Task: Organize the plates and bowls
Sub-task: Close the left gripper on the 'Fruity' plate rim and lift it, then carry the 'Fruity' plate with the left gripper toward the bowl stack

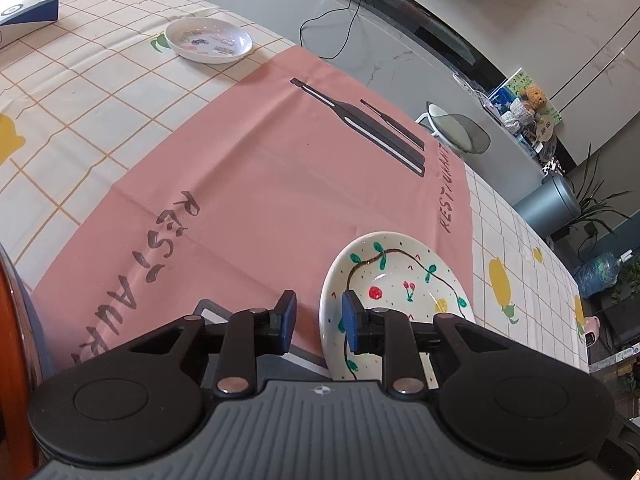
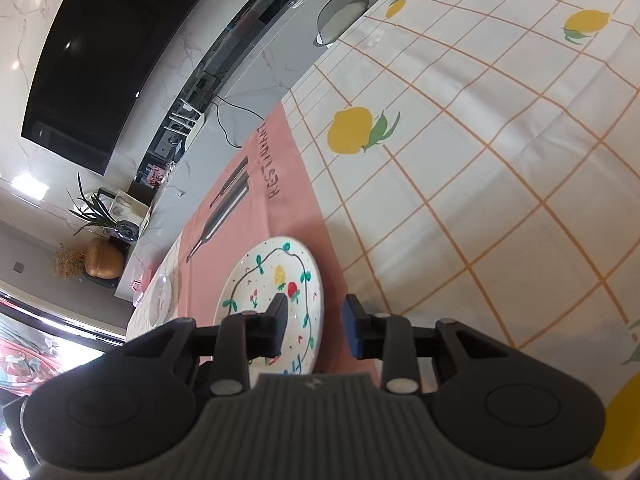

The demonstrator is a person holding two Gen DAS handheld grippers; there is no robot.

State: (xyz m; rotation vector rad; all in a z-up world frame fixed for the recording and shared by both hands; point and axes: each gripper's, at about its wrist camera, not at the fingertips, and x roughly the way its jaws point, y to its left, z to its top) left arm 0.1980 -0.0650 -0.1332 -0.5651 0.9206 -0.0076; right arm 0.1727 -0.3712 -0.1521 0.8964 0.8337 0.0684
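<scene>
With both sets of fingers standing apart astride opposite rims of the painted plate (image 1: 400, 280), which lies flat on the pink placemat (image 1: 248, 184), the left gripper (image 1: 318, 322) and right gripper (image 2: 316, 326) clamp nothing, seemingly positioned to share a two-sided lift.

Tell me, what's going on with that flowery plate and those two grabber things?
A person is tidying plates with two hand-held grippers. The painted plate sits on the pink mat. The left gripper and the right gripper both straddle its rim from opposite sides, jaws open, so neither one is squeezing it. Another white plate waits farther off on the lemon tablecloth.
</scene>
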